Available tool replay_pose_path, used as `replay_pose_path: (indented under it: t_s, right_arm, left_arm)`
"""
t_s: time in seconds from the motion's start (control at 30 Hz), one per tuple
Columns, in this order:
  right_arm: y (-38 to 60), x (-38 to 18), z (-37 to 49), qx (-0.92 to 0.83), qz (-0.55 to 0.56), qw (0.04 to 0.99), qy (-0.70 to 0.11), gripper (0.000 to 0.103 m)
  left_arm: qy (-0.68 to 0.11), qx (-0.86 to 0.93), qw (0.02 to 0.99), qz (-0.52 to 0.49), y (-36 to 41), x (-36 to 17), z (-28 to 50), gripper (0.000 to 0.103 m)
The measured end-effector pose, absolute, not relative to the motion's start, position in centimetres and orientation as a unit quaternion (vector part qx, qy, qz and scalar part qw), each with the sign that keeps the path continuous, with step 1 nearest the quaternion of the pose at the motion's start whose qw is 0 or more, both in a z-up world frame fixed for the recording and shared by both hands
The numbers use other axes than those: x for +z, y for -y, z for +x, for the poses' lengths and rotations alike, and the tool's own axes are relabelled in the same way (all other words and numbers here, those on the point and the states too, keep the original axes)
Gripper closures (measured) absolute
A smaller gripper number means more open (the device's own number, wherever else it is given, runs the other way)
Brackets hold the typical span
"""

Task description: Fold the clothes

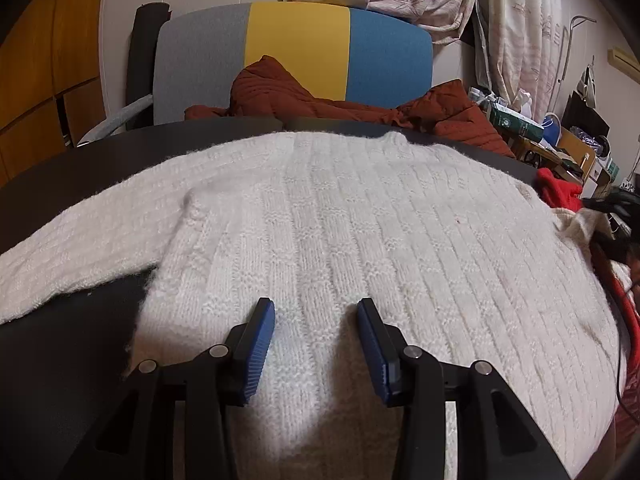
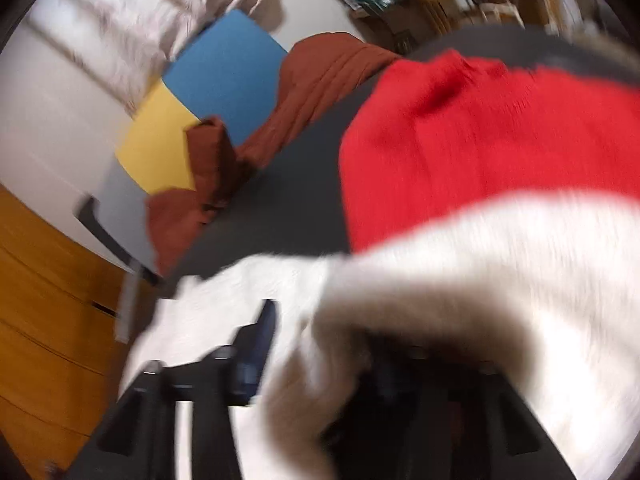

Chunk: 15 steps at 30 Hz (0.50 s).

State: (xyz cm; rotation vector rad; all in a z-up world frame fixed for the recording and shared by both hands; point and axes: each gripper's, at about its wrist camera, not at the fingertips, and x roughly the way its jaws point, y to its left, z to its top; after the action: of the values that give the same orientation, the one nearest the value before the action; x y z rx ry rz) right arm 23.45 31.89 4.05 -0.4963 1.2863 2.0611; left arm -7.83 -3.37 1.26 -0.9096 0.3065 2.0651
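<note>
Left wrist view: white sweater [image 1: 320,216] is lying flat on the desk [image 1: 60,184], collar far, hem near; left gripper [image 1: 316,324] is hovering over its near middle, fingers apart, holding nothing. Right wrist view: right gripper [image 2: 324,344] is blurring under a raised white fold beside the red garment [image 2: 480,132]; grip cannot be told

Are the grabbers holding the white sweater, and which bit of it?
The left gripper is open over the white sweater, holding nothing. For the right gripper, a white fold covers one finger in a blurred picture: cannot tell.
</note>
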Motion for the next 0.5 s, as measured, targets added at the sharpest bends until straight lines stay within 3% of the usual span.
replay_pose_path:
  t_s: [0.07, 0.2, 0.5]
  right_arm:
    - [-29.6, 4.9, 25.5, 0.791, -0.171, 0.32, -0.493, 0.024]
    - [-25.1, 6.1, 30.1, 0.795, -0.153, 0.31, -0.498, 0.024]
    - [-20.5, 8.2, 44.7, 0.73, -0.089, 0.486, -0.473, 0.024]
  left_arm:
    - [-0.124, 0.824, 0.417, -0.362, 3.3, 1.3, -7.7, 0.059]
    - [-0.126, 0.826, 0.415, -0.36, 3.3, 1.3, -7.7, 0.059]
    - [-0.124, 0.827, 0.414, -0.36, 3.4, 1.3, -7.7, 0.059]
